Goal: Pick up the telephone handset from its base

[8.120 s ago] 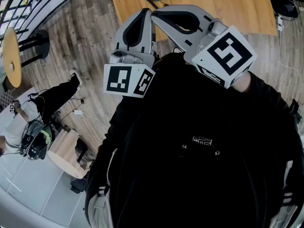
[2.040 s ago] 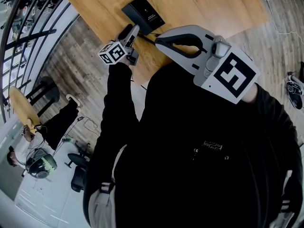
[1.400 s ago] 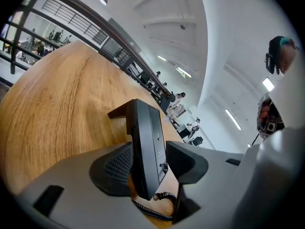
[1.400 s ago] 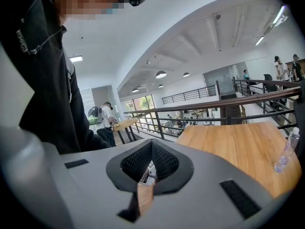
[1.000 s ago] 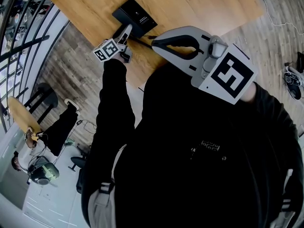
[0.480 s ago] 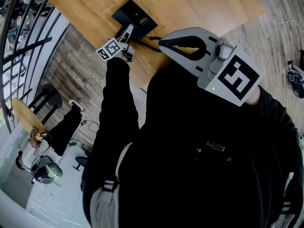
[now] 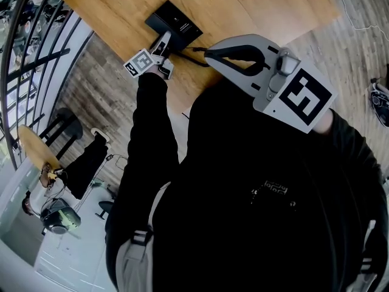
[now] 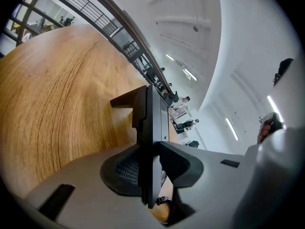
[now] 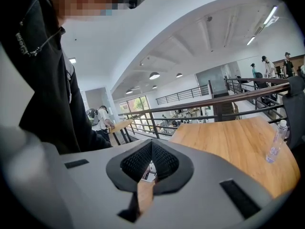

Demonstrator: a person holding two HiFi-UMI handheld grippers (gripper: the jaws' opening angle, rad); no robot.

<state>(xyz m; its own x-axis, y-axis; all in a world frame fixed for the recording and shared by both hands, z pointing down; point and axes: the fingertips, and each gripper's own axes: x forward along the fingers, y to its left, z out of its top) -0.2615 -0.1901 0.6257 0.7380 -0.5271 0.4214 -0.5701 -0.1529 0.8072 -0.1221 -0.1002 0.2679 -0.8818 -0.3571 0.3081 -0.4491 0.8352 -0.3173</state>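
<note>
Left jaws pinching the handset, lift coming next

The telephone handset (image 8: 150,123) is sitting edge-on between the pads of my left gripper (image 8: 151,151), its long axis running straight away from the jaws across the base (image 7: 177,20). Those jaws have just been closing and are gripping it at a middling width. My right gripper (image 9: 151,149) is hanging well back from the base, jaws together and empty. White print on the base is showing too small for reading.
</note>
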